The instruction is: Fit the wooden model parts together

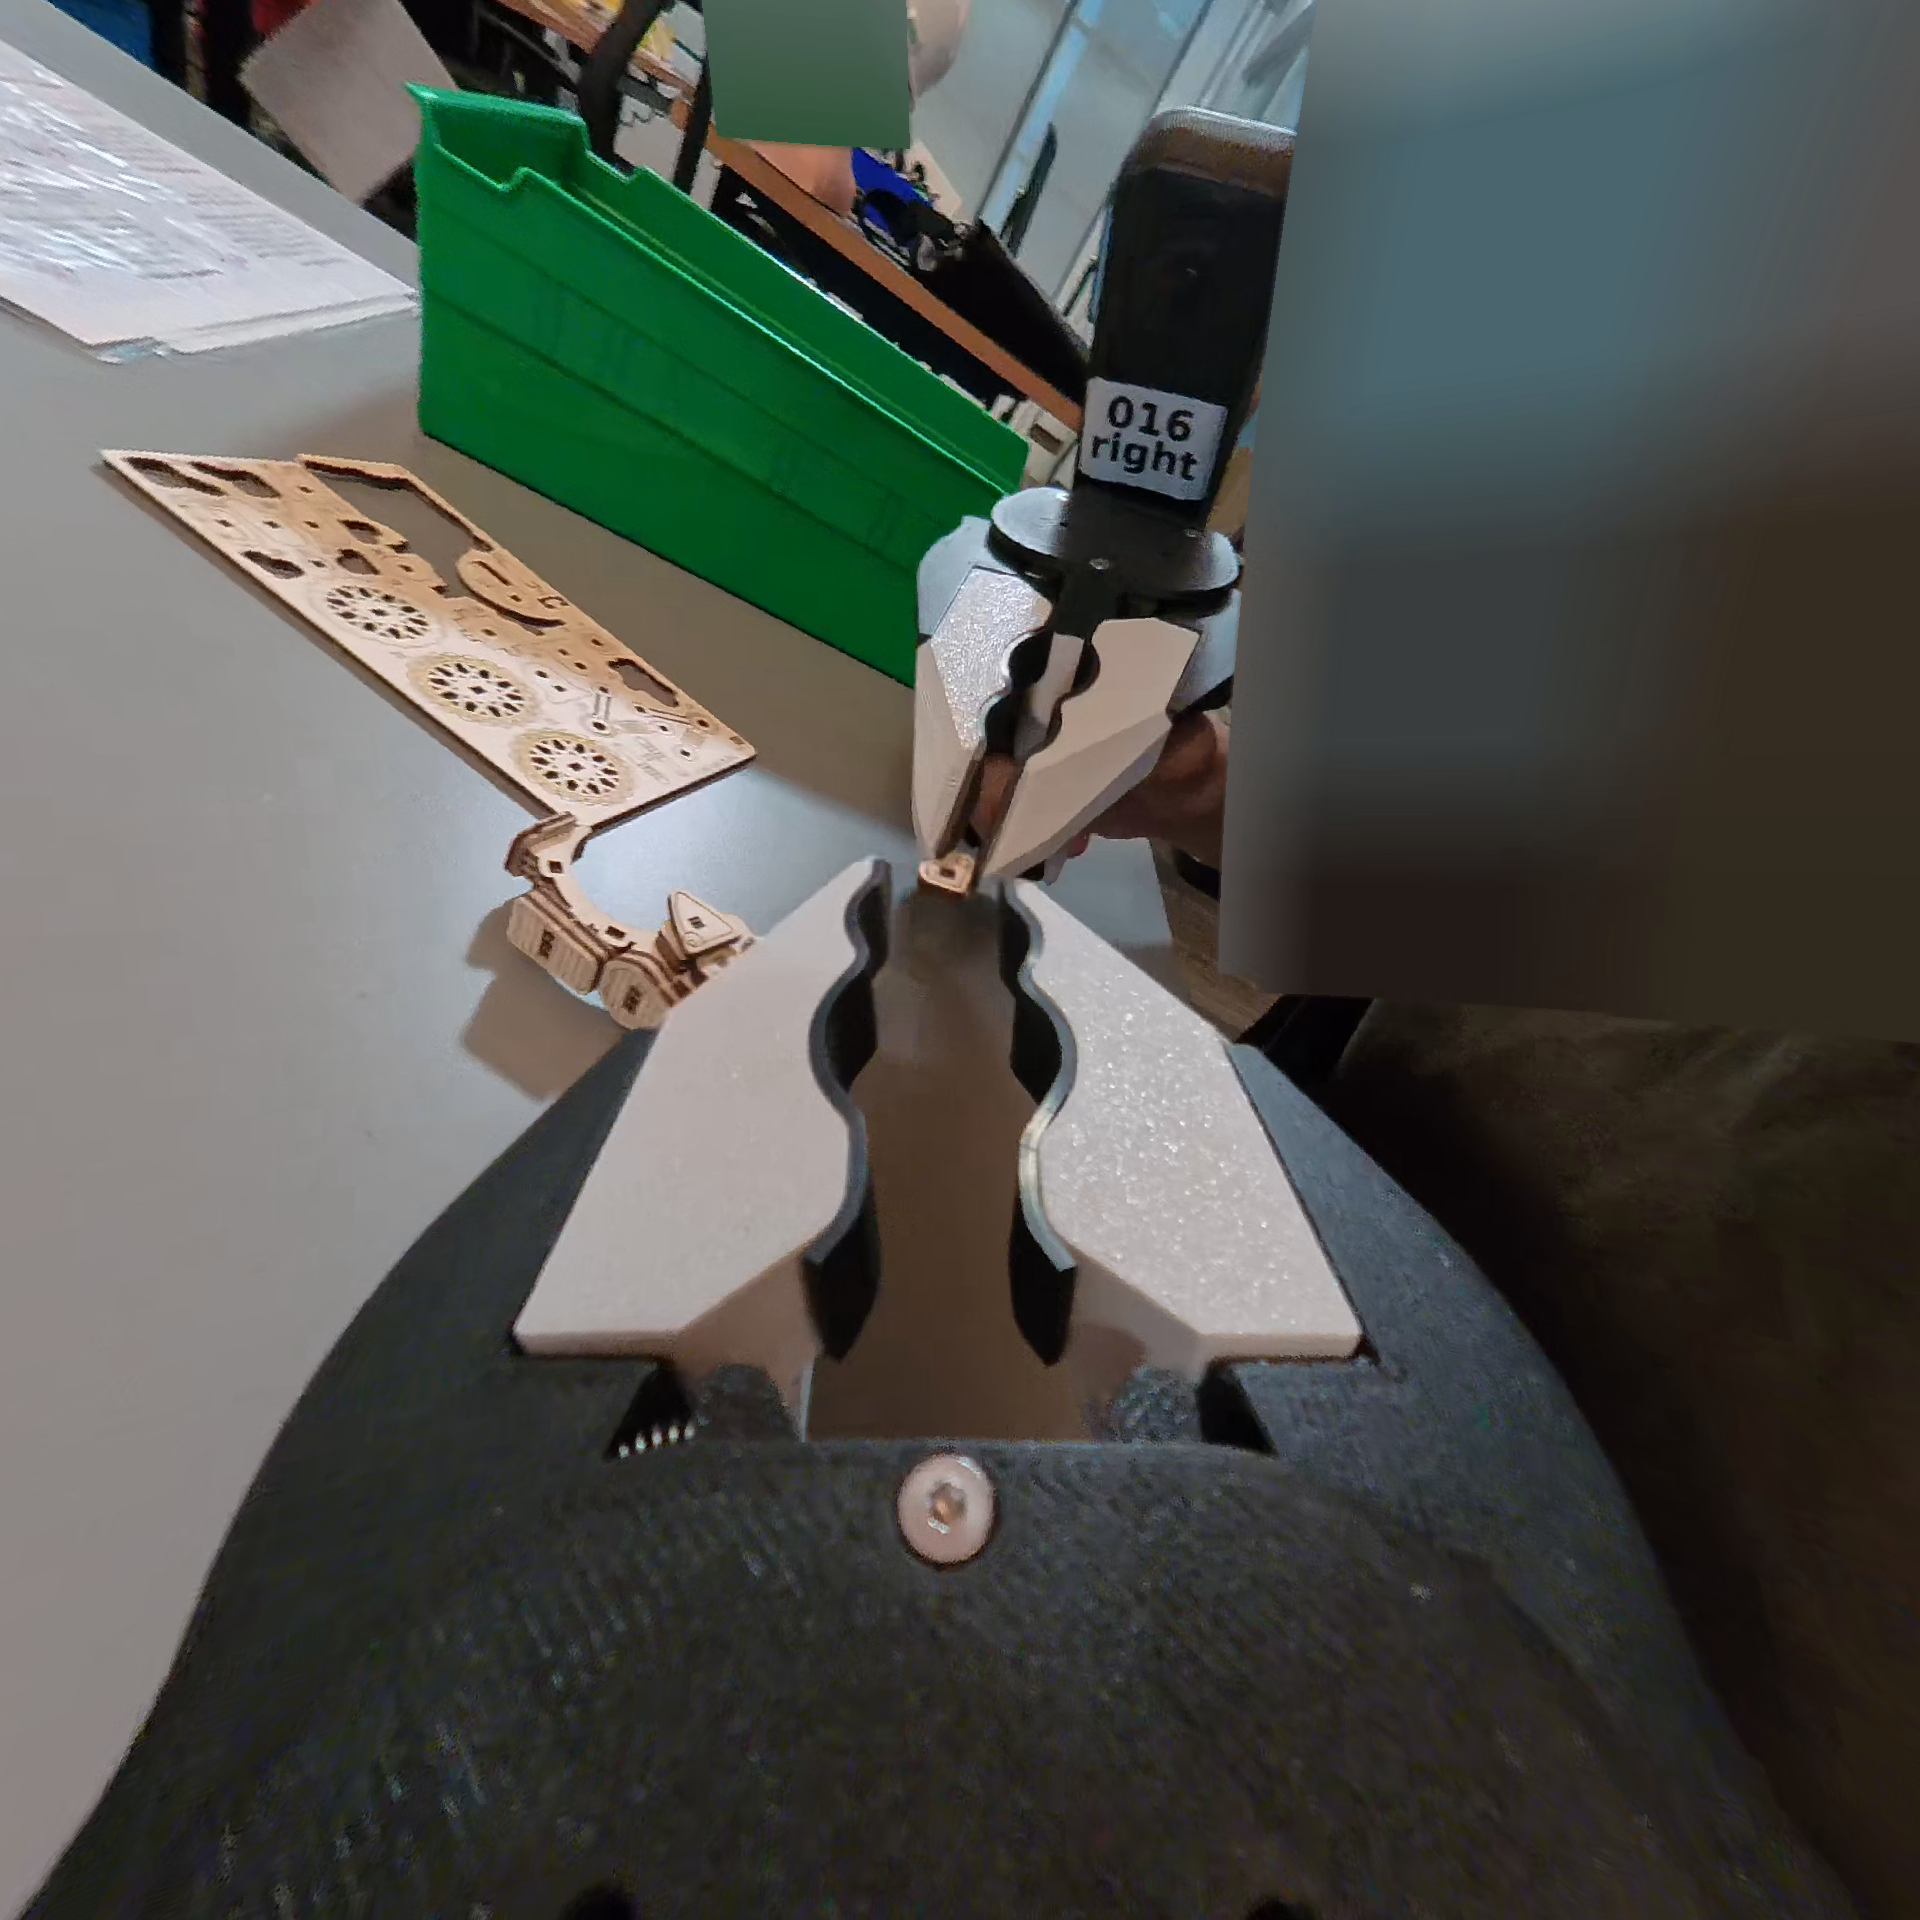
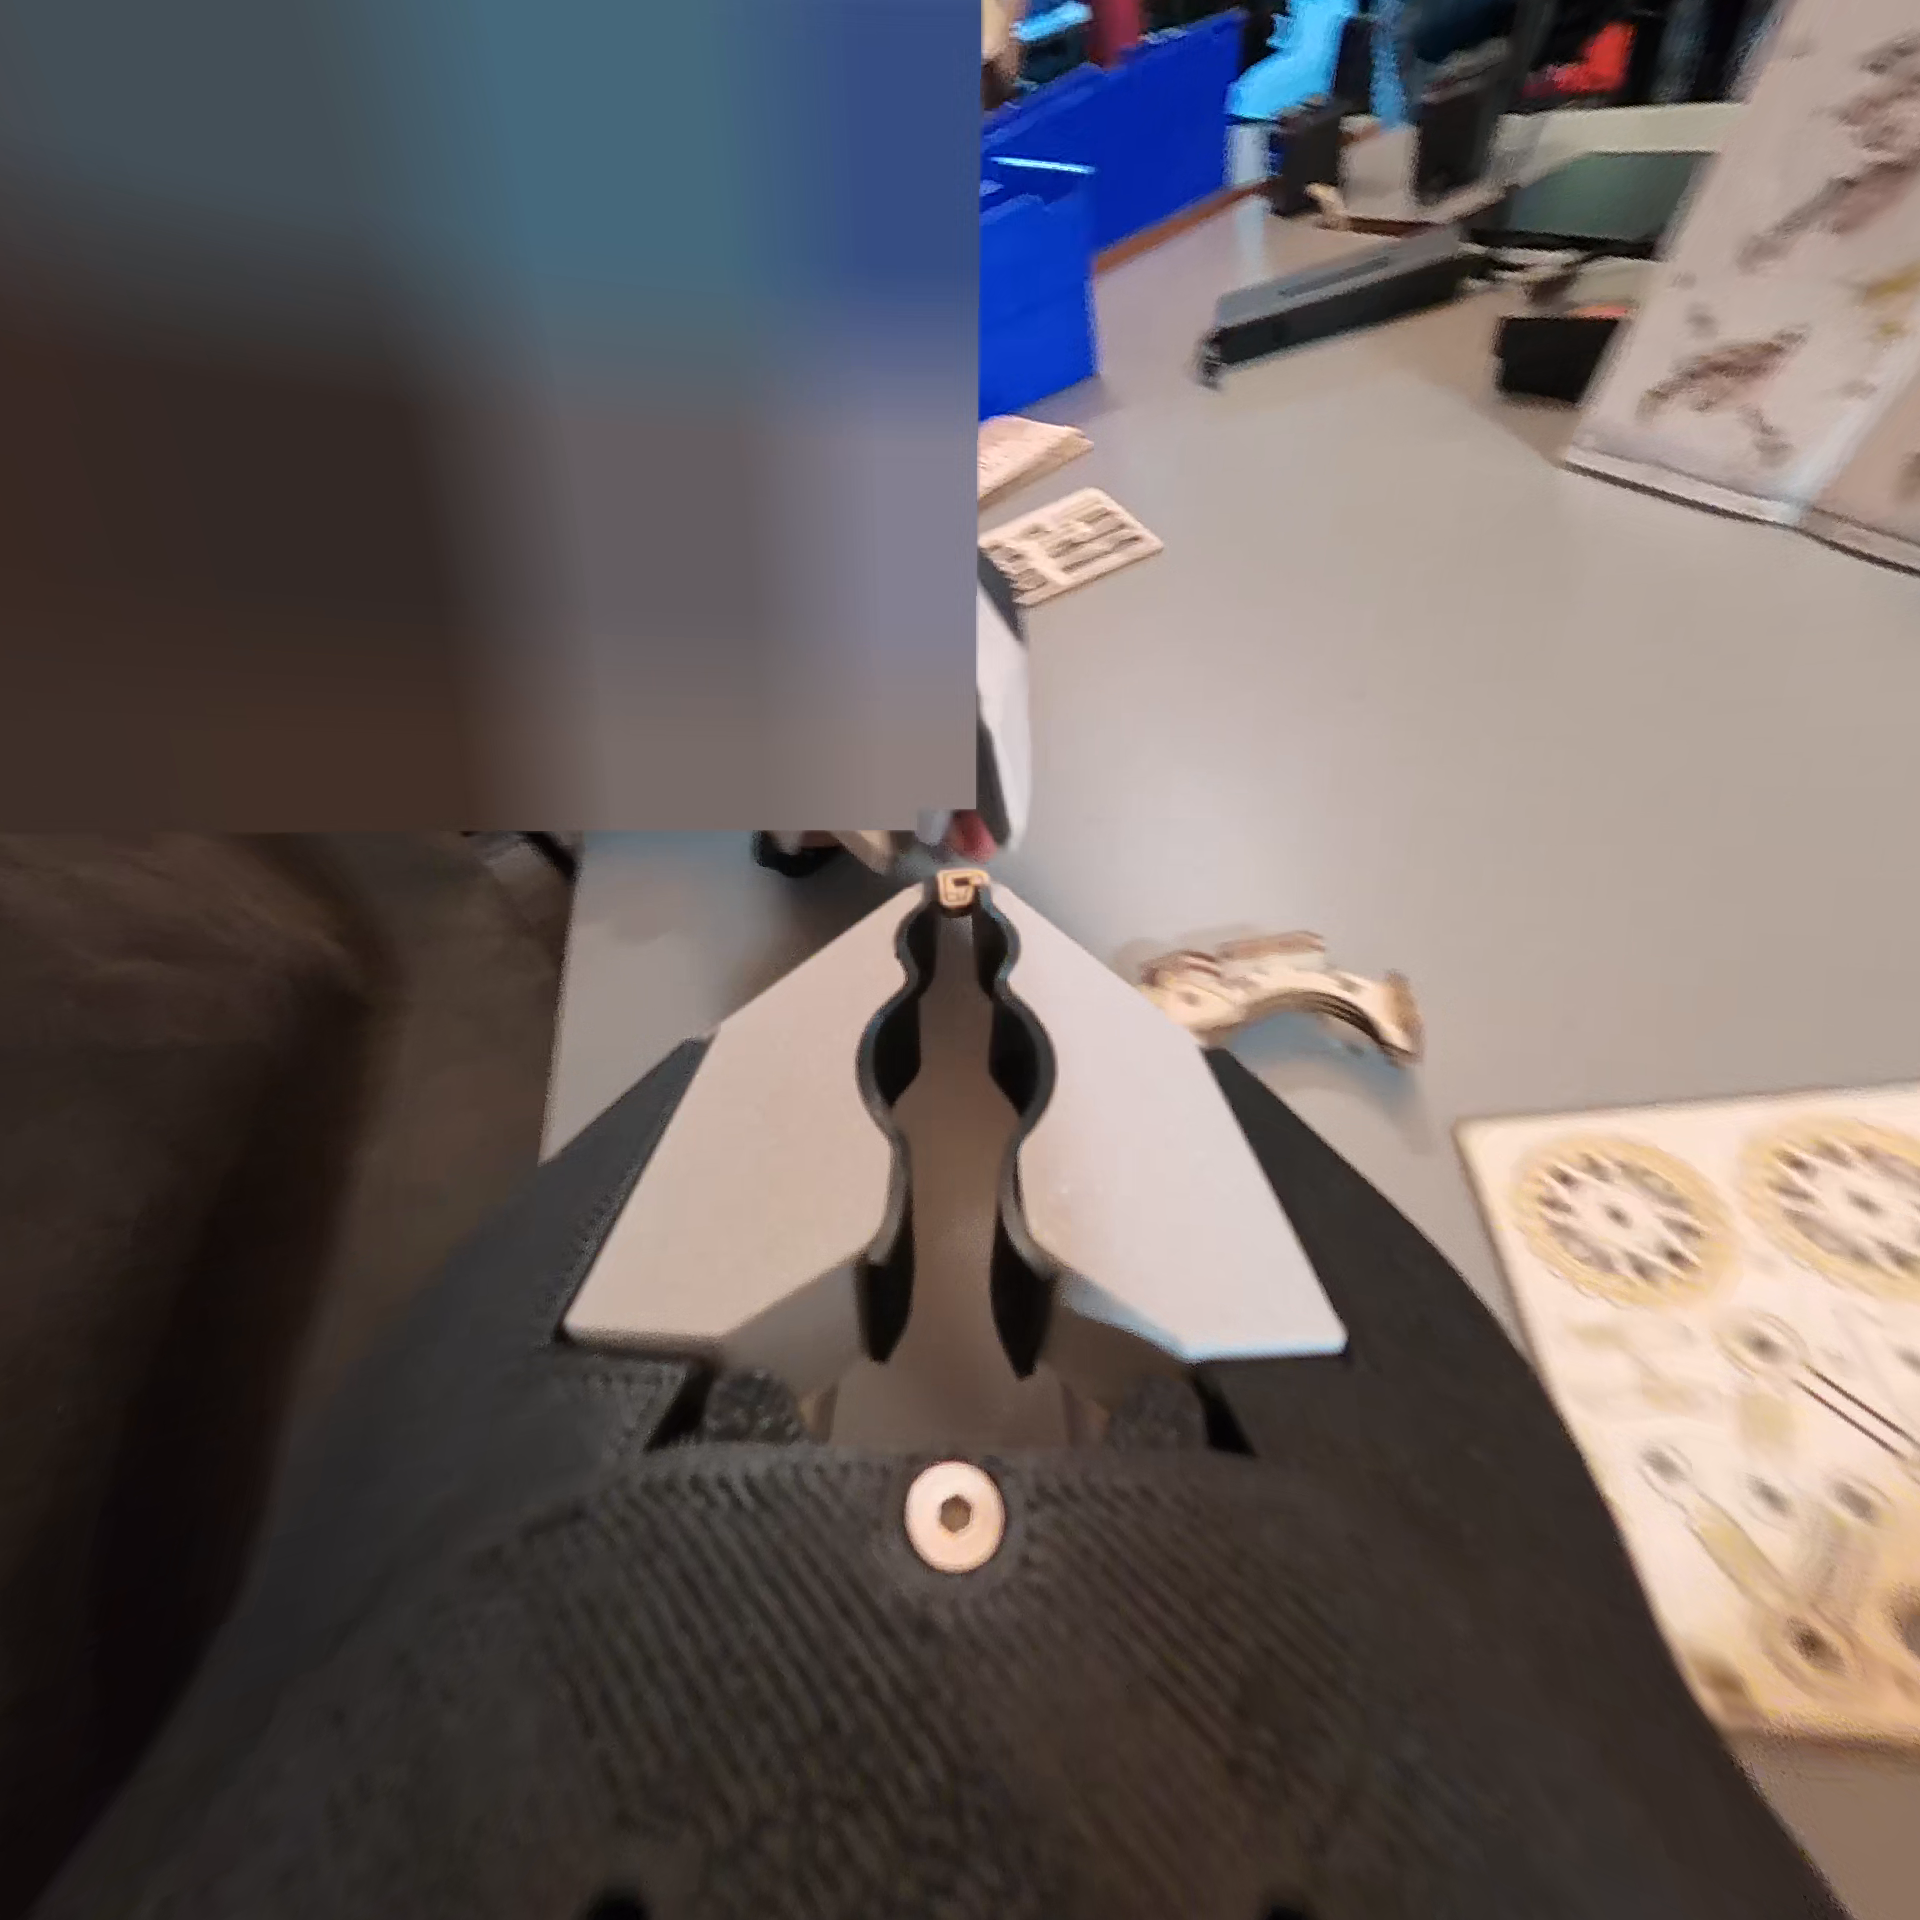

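The right gripper (image 2: 957, 902) has its fingertips pinched on a small wooden piece (image 2: 957, 891) — a tiny tan part with a cut-out, held at the very tips. In the left wrist view the same gripper (image 1: 961, 857) comes down from 12 o'clock, tips pointing down, with the piece (image 1: 948, 873) gripped just ahead of the left gripper (image 1: 943, 883). The left gripper's jaws stand narrowly apart with nothing between them; its tips flank the piece without clearly touching it.

On the grey table (image 1: 208, 935), at about 10 o'clock from the left gripper's tips, sits the partly built wooden model (image 1: 613, 940) — curved frame, small blocky sections. Touching its far end, the laser-cut wooden sheet (image 1: 436, 634) with wheel shapes lies flat, running off toward 10 o'clock. Behind the sheet, toward 12 o'clock, stands a green plastic bin (image 1: 675, 416), and a printed paper sheet (image 1: 156, 249) lies at the far left.

In the right wrist view, which is blurred, the model (image 2: 1278, 987) lies at 3 o'clock from the tips and the wheel sheet (image 2: 1714, 1351) at 4 o'clock.
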The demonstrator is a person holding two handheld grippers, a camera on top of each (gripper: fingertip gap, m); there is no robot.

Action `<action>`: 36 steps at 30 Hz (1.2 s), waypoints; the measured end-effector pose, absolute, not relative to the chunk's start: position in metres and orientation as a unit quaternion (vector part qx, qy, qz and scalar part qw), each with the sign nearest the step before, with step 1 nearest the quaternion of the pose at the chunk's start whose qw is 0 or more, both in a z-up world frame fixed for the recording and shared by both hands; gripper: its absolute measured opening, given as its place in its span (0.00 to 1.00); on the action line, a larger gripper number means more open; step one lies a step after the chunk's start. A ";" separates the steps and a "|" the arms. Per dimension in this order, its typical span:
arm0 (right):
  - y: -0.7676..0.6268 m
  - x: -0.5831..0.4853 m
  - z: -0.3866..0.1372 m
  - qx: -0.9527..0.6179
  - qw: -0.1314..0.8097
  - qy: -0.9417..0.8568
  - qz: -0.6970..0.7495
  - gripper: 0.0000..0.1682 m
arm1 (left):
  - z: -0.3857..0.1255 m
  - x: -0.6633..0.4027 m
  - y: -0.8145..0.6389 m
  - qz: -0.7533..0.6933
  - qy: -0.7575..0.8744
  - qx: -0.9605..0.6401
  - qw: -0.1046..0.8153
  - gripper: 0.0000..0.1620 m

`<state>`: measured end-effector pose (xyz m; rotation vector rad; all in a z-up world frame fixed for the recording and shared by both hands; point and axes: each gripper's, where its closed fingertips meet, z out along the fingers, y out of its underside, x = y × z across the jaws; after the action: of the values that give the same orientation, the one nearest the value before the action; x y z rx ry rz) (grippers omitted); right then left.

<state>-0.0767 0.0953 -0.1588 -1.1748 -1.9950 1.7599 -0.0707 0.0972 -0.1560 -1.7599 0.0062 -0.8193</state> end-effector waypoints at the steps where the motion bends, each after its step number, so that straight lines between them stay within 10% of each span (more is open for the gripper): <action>1: 0.102 -0.079 -0.161 -0.413 0.124 -0.680 0.593 0.03 | -0.157 -0.074 0.098 -0.342 -0.004 -0.751 0.565 0.16; 36: 0.125 -0.085 -0.211 -0.543 0.153 -0.721 0.402 0.03 | -0.212 -0.098 0.128 -0.245 -0.107 -0.847 0.459 0.00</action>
<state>-0.0849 0.1248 -0.2113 -1.5572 -2.0678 1.1530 -0.0976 0.1282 -0.2118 -2.0859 -0.2625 -0.6043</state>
